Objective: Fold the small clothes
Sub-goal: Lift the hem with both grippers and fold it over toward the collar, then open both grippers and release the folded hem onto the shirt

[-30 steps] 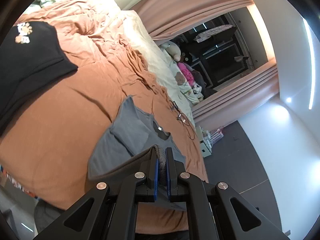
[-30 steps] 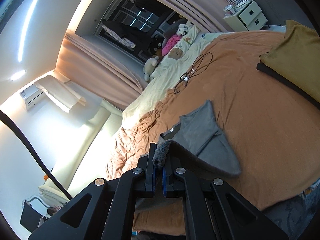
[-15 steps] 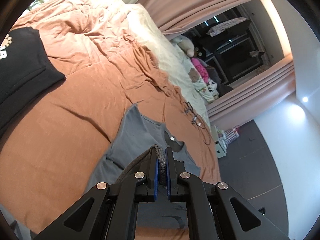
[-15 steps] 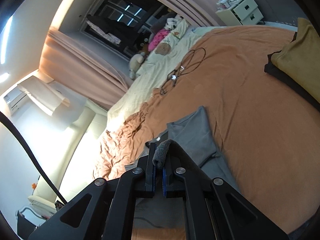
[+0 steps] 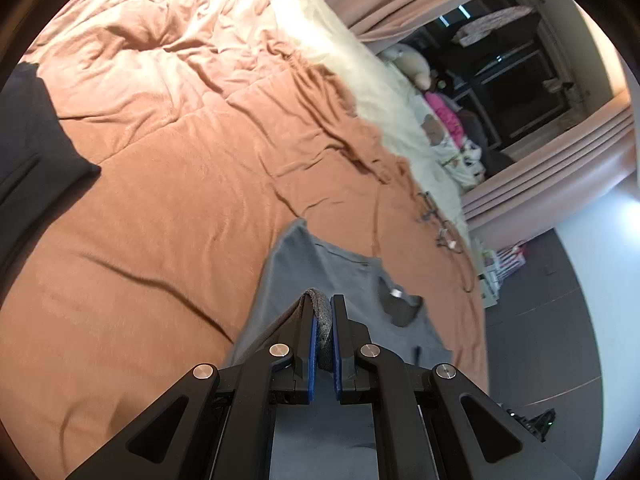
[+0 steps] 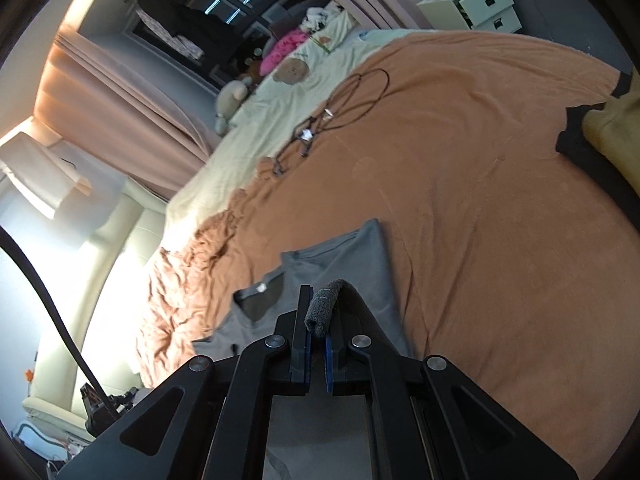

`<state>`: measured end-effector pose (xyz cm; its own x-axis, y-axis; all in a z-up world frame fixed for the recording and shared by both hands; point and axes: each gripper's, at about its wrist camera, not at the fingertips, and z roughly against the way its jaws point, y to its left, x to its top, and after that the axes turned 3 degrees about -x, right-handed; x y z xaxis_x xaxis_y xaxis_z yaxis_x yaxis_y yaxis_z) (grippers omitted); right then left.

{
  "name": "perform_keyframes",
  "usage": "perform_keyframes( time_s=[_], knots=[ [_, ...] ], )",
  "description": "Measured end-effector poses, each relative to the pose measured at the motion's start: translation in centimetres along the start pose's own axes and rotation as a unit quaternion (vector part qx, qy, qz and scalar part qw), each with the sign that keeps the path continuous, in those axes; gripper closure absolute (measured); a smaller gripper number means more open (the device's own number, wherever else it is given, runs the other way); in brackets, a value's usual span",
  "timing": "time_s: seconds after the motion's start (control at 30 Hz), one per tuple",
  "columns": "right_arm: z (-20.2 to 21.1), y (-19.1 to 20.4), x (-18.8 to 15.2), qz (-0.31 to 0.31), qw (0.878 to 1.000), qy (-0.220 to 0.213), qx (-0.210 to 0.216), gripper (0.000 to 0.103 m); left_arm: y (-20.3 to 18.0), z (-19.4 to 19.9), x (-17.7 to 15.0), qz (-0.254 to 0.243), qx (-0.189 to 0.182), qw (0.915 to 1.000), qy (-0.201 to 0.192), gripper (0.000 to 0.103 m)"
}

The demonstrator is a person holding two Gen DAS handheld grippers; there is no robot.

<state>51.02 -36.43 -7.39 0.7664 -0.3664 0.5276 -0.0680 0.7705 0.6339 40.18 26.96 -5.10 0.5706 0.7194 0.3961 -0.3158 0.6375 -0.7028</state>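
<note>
Left wrist view: the left gripper [image 5: 323,308] is clamped on a bunched edge of the small grey cotton T-shirt [image 5: 320,268], and the right gripper [image 6: 318,300] pinches another edge. The shirt lies on the rust-orange bedspread [image 5: 168,216]; farther off, a tangled black cable [image 6: 340,112].

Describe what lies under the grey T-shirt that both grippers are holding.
The grey T-shirt lies spread on the orange bedspread, which shows on all sides. The part of the bedspread beneath it is covered, so anything there cannot be seen.
</note>
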Motion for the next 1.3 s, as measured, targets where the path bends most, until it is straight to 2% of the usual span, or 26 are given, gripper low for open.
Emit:
perform_keyframes(
  time_s=[0.37,0.67,0.8,0.87,0.9,0.93,0.97,1.0,1.07,1.13,1.3],
  knots=[
    [-5.4,1.3,2.8,0.008,0.998,0.035,-0.046,0.102,1.4,-7.1,2.7,-0.004,0.062,0.9978,0.021,0.097],
    [-8.7,2.0,3.8,0.017,0.995,0.056,-0.083,0.102,3.1,-11.7,3.4,-0.002,0.124,0.9918,0.03,0.097],
    [-10.6,1.3,4.4,-0.015,0.993,0.088,-0.073,0.1,3.2,-13.7,3.8,-0.007,0.14,0.9884,0.058,0.096],
    [-10.5,0.9,5.1,-0.031,0.993,0.092,-0.062,0.093,2.5,-14.1,4.0,-0.024,0.146,0.9865,0.07,0.094],
    [-10.1,1.0,5.4,-0.028,0.994,0.086,-0.06,0.074,2.2,-14.1,4.1,-0.031,0.147,0.986,0.072,0.093],
    [-9.3,1.2,5.8,-0.019,0.995,0.07,-0.064,0.037,1.8,-14.1,4.3,-0.041,0.15,0.985,0.075,0.091],
    [-8.8,1.2,6.1,-0.012,0.996,0.056,-0.066,0.024,1.4,-14.0,4.4,-0.05,0.154,0.9841,0.072,0.081],
    [-8.2,1.2,6.2,-0.005,0.997,0.043,-0.067,0.019,1.2,-13.9,4.6,-0.057,0.16,0.9832,0.068,0.06],
    [-7.8,1.4,6.6,0.007,0.997,0.046,-0.056,0.019,0.7,-13.3,5.0,-0.074,0.171,0.9813,0.046,0.036],
    [-7.6,1.8,6.7,0.026,0.997,0.046,-0.059,0.019,0.4,-13.2,5.3,-0.09,0.171,0.9805,0.035,0.035],
    [-8.6,2.0,6.0,0.07,0.991,0.054,-0.098,0.02,0.4,-14.5,5.6,-0.123,0.177,0.9753,0.049,0.035]
  ],
)
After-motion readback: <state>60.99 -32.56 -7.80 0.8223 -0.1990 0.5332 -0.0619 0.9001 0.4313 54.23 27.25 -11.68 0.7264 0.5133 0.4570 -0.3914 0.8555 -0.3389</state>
